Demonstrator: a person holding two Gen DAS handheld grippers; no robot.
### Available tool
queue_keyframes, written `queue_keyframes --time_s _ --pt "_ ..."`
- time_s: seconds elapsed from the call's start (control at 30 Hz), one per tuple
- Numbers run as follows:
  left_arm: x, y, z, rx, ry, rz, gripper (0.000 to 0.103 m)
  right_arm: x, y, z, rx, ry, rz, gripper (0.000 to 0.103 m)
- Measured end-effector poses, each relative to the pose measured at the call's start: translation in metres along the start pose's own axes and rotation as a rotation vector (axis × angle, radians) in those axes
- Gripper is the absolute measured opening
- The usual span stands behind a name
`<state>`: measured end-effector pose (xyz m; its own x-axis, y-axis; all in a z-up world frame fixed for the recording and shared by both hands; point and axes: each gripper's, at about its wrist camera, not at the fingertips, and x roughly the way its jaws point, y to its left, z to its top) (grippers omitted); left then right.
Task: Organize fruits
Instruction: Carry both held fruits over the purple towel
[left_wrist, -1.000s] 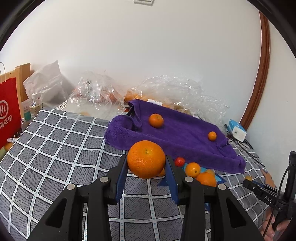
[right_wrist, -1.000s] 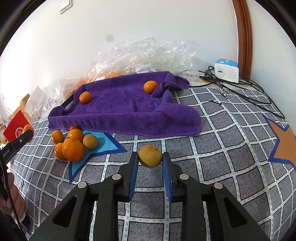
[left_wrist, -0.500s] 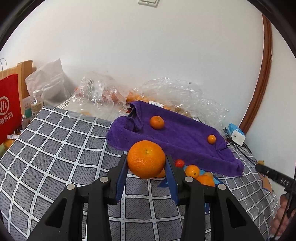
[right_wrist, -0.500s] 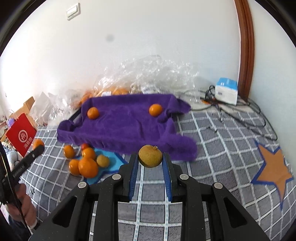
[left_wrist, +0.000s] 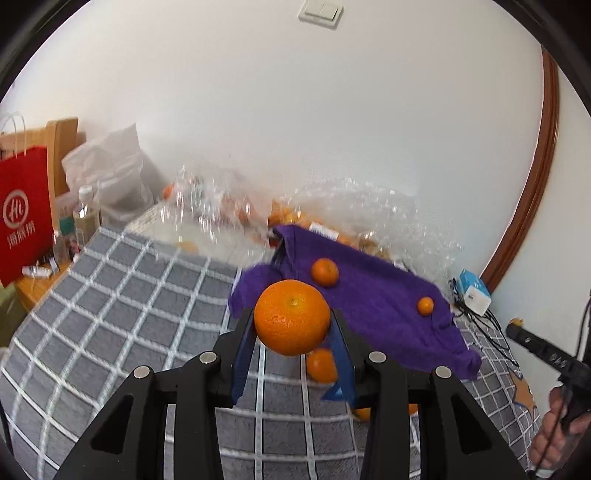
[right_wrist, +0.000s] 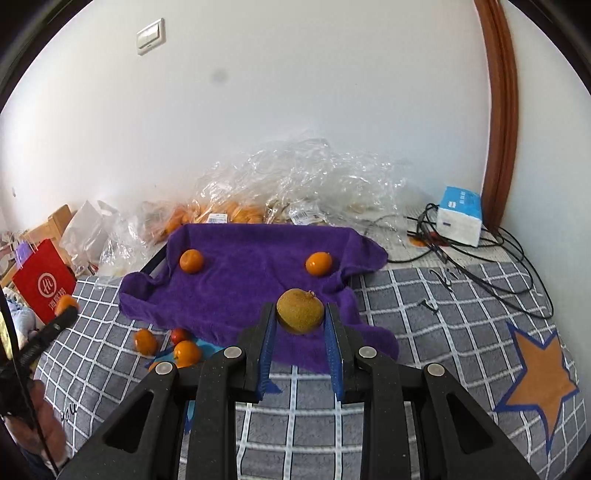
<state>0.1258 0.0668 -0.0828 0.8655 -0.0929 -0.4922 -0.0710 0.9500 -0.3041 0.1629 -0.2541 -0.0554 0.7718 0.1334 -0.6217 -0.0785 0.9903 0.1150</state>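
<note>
Two fruits are off the bed at once: a big orange (left_wrist: 291, 322) clamped between the blue pads of the left gripper (left_wrist: 292, 334), and a brownish-green fruit (right_wrist: 300, 311) pinched in the right gripper (right_wrist: 300, 325), both held in the air in front of the purple towel (right_wrist: 258, 280). Two small oranges (right_wrist: 191, 261) (right_wrist: 318, 263) sit on that towel, well apart. More oranges (right_wrist: 186, 352) huddle on the checked bedcover (right_wrist: 424, 314) by the towel's near left edge. Crumpled plastic bags (right_wrist: 303, 177) lie along the wall, and a red paper bag (left_wrist: 24, 214) stands off the bed's left side.
</note>
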Motion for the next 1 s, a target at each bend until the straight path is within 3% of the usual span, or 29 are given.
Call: queue_keyframes --time_s 0.23,0.5,0.63,1.0 --pt "0.011 -0.018 0.037 0.053 -0.033 0.026 0.037 0.037 -0.002 0.024 0.05 -0.004 0.015 0.026" --pt "0.041 -0.031 0.067 0.073 -0.027 0.004 0.037 0.063 -0.007 0.055 0.075 -0.028 0.005 0.026" --pt "0.068 -0.035 0.072 0.067 0.013 -0.019 0.037 0.079 -0.008 0.061 0.058 -0.025 -0.007 0.026" --pt "0.156 -0.039 0.051 0.066 0.192 -0.035 0.037 0.138 -0.015 0.028 0.038 0.09 -0.045 0.026"
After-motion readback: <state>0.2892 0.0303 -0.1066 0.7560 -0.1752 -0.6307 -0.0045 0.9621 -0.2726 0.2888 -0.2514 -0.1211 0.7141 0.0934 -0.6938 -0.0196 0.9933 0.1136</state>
